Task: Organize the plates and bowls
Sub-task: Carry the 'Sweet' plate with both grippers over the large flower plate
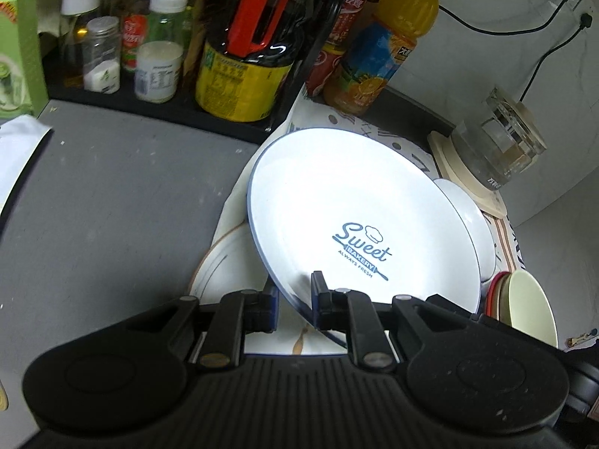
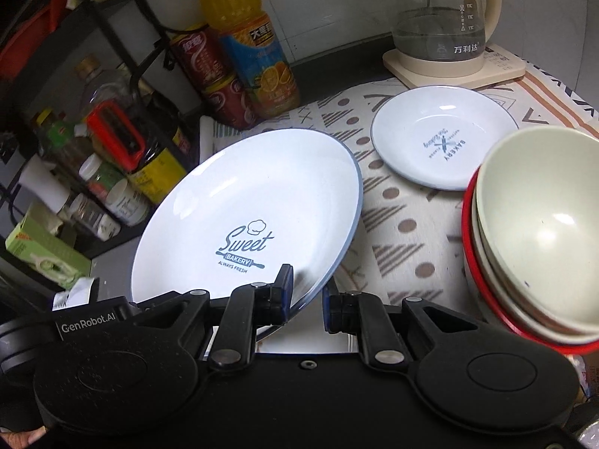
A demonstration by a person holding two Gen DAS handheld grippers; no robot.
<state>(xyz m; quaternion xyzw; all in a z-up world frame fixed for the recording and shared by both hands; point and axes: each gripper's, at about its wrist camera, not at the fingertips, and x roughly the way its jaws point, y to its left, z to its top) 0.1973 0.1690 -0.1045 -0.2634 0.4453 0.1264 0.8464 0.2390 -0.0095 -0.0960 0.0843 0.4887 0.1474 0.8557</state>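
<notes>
A large white plate with a blue rim and "Sweet Bakery" print hangs tilted above the patterned cloth. My left gripper is shut on its near rim, one finger above and one below. My right gripper is shut on the same plate's rim at its near right edge. A smaller white plate lies flat on the cloth behind. Stacked bowls, cream inside and red at the rim, stand at the right. Another plate with a thin brown line lies under the held one.
A black rack of sauce bottles and jars stands at the left. An orange juice bottle and red cans are behind the plate. A glass kettle sits on its base at the back right. Grey counter lies left.
</notes>
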